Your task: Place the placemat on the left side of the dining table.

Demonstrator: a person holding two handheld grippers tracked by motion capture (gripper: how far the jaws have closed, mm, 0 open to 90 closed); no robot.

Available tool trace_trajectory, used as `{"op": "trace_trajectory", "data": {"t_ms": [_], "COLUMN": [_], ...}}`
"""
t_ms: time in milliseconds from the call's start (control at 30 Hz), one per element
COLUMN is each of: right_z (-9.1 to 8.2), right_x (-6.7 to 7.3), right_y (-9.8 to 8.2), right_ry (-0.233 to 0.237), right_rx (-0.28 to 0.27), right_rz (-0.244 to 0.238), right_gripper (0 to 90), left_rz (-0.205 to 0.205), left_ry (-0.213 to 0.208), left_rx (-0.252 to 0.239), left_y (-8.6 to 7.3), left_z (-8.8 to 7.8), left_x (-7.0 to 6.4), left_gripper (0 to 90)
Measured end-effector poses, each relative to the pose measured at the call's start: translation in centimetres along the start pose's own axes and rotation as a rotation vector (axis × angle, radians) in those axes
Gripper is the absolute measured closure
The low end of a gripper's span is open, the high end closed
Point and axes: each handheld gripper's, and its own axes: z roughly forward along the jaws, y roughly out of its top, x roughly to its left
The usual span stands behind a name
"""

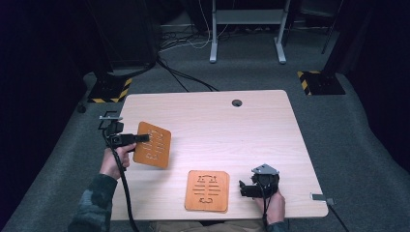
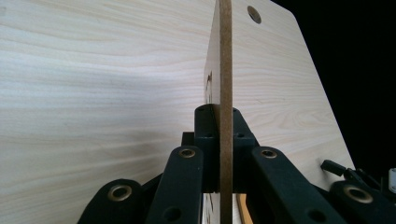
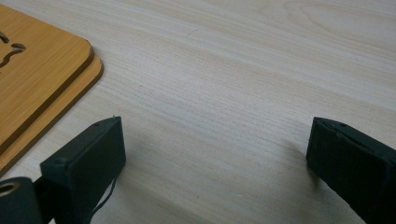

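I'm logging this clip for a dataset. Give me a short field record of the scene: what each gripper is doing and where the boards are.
surface: wooden table
left gripper: shut on the edge of a held board, lifted and tilted over the table's left side
right gripper: open, nothing between its jaws, low over the table beside the stack
stack: two orange cut-out boards lying flat, one on the other, near the front edge

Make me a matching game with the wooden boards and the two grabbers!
Things:
1. left gripper
2. right gripper
3. held wooden board
4. stacked wooden boards

States:
A. lying flat near the table's front edge
B. jaws wide open, nothing between them
C. lifted off the table, pinched at one edge
D. jaws shut on a board

Pairs: 1-D, 2-B, 3-C, 4-A
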Motion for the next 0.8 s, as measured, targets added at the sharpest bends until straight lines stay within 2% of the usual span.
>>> {"op": "trace_trajectory", "data": {"t_ms": [333,600,700,800], "right_z": [0.0,0.0,0.0,0.0], "right_x": [0.0,0.0,0.0,0.0], "right_y": [0.0,0.0,0.0,0.0], "right_ry": [0.009,0.009,0.009,0.009], "right_rx": [0.004,0.004,0.004,0.004], "right_rz": [-0.006,-0.008,-0.008,-0.005], "right_gripper": [3.7,3.7,3.7,3.7], "left_rz": [0.011,0.016,0.022,0.009], "left_ry": [0.073,0.099,0.124,0.142], "left_rx": [0.013,0.026,0.041,0.052], "left_y": [1.9,2.9,3.3,3.7], "left_z": [-0.2,-0.2,0.0,0.2], "left_x": [0.2,0.3,0.6,1.0], "left_gripper": [86.2,86.2,86.2,86.2]}}
